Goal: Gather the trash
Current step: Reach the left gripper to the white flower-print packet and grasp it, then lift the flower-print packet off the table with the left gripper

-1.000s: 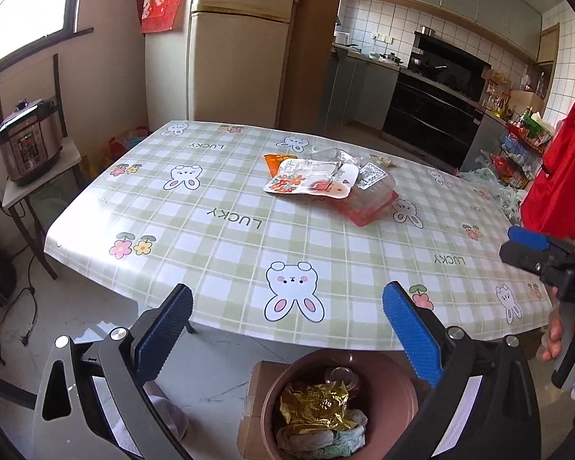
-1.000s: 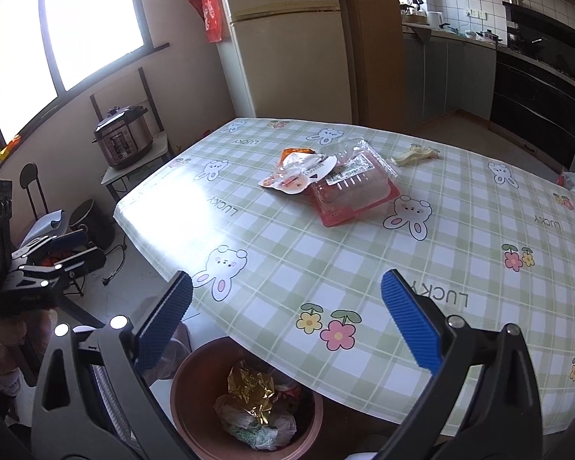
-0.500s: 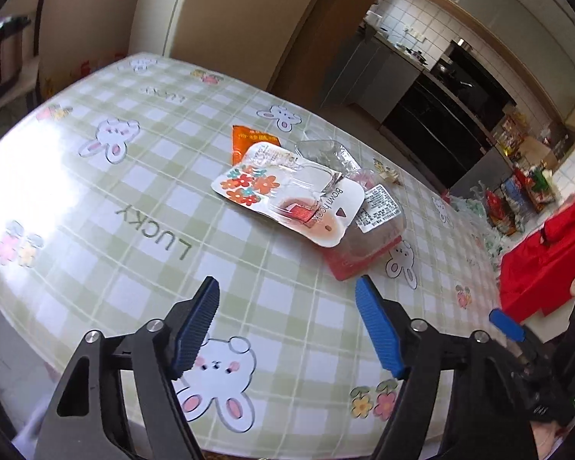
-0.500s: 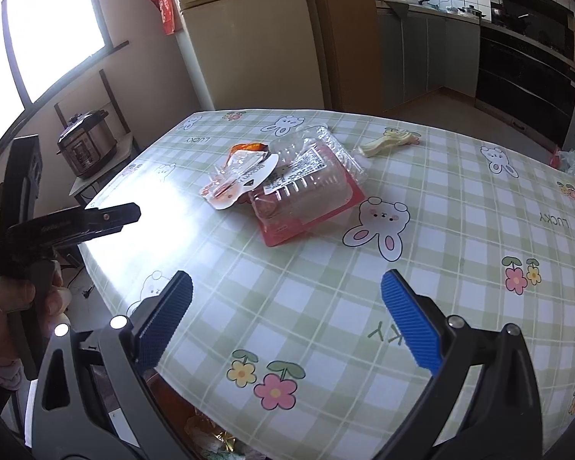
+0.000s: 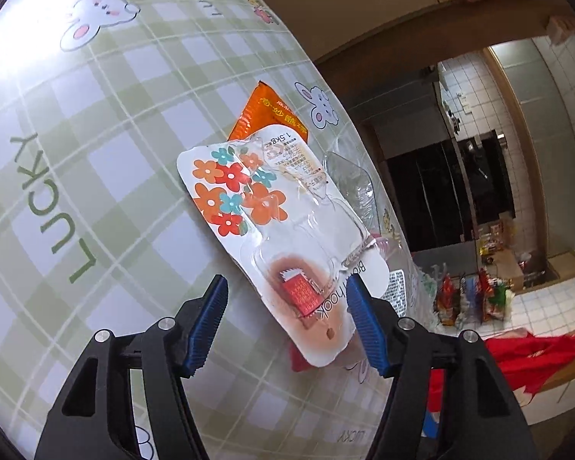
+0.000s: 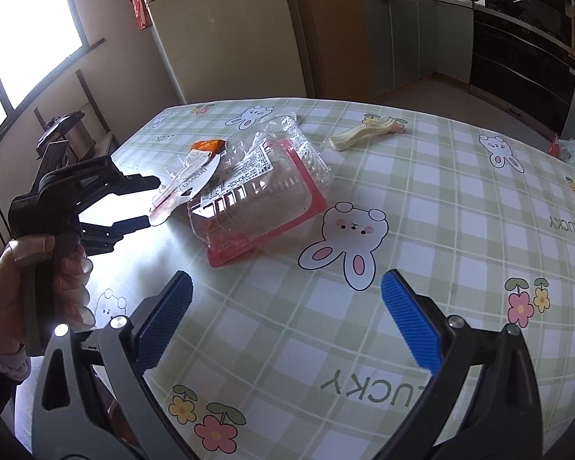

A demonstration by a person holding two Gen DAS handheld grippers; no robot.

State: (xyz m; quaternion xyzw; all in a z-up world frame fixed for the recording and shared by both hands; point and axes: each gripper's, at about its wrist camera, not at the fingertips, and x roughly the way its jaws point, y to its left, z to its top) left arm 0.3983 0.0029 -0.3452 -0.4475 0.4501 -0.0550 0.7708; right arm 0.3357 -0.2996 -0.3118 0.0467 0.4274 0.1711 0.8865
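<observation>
Green-checked tablecloth (image 6: 421,230) with rabbit prints covers the table. Near its far left corner lies a trash pile: a white flower-printed blister card (image 5: 272,237) resting across a clear plastic clamshell with a red base (image 6: 257,211), with an orange wrapper (image 5: 268,111) beneath the card's far end. The left gripper (image 5: 283,318), jaws just narrowing yet apart, straddles the card's near end without pressing it. The right gripper (image 6: 287,318) hovers over the near edge, jaws spread, nothing between them.

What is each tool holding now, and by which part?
Nothing is held yet. The left tool has just been closing with the near end of the flowered blister card between its jaws, not clamped. The right tool is open and empty.
</observation>
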